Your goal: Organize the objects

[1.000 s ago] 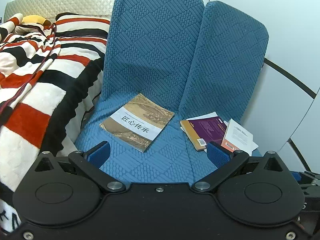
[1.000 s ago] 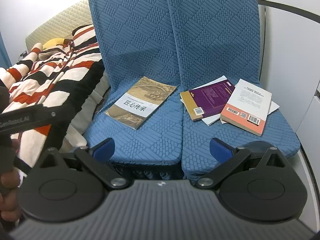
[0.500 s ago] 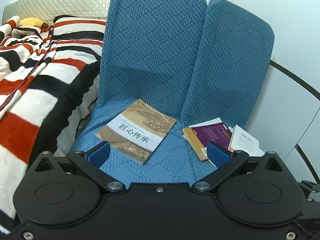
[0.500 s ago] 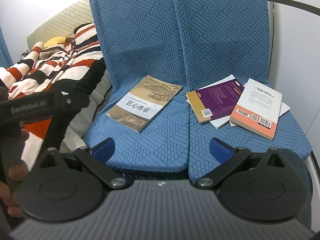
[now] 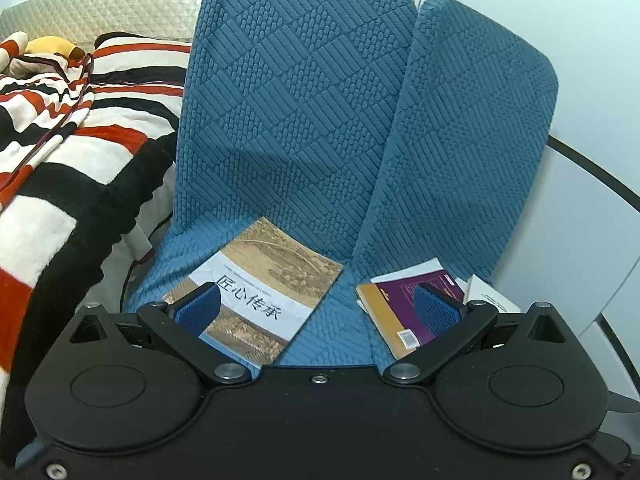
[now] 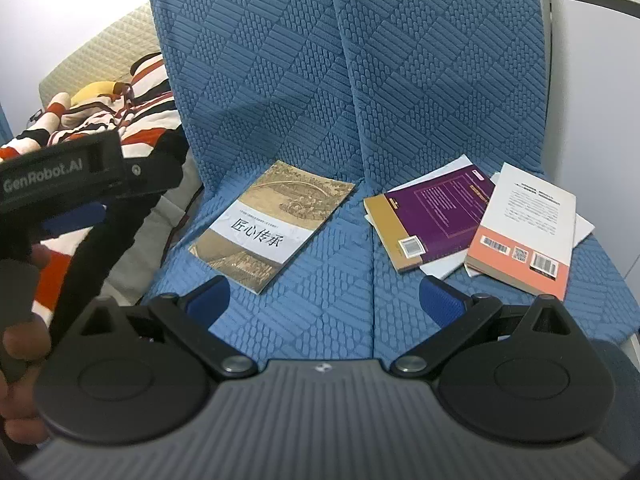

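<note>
A tan book with a white title band lies flat on the left blue seat cushion. On the right cushion a purple and gold book and a white and salmon book lie over loose white sheets. My left gripper is open and empty, just above the tan book's near end. My right gripper is open and empty, in front of the books. The left gripper body shows at the left of the right wrist view.
A bed with a red, black and white striped blanket lies left of the seats, with a yellow plush toy near the quilted headboard. Two tall blue backrests stand behind the cushions. A white wall panel is on the right.
Both grippers have moved forward toward the seat. The left gripper now hovers over the near end of the tan book. Both stay open.
</note>
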A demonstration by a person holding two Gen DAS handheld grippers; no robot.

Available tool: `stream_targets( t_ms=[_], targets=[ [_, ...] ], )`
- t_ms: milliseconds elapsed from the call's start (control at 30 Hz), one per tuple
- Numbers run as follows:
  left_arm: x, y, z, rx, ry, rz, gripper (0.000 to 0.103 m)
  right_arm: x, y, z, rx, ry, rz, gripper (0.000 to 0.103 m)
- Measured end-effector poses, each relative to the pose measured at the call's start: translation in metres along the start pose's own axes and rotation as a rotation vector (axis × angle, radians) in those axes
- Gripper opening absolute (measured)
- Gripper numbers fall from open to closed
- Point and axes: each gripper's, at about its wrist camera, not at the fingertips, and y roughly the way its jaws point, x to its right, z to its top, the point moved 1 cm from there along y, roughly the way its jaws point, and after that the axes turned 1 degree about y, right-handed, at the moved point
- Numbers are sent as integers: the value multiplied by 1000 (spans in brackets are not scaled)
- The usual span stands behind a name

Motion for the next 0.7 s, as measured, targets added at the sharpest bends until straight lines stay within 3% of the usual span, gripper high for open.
stream_targets(
  t_ms=[700],
  targets=[
    [-66, 109, 1, -70, 16, 104, 103, -4, 100, 9, -35, 7, 36, 103]
  ],
)
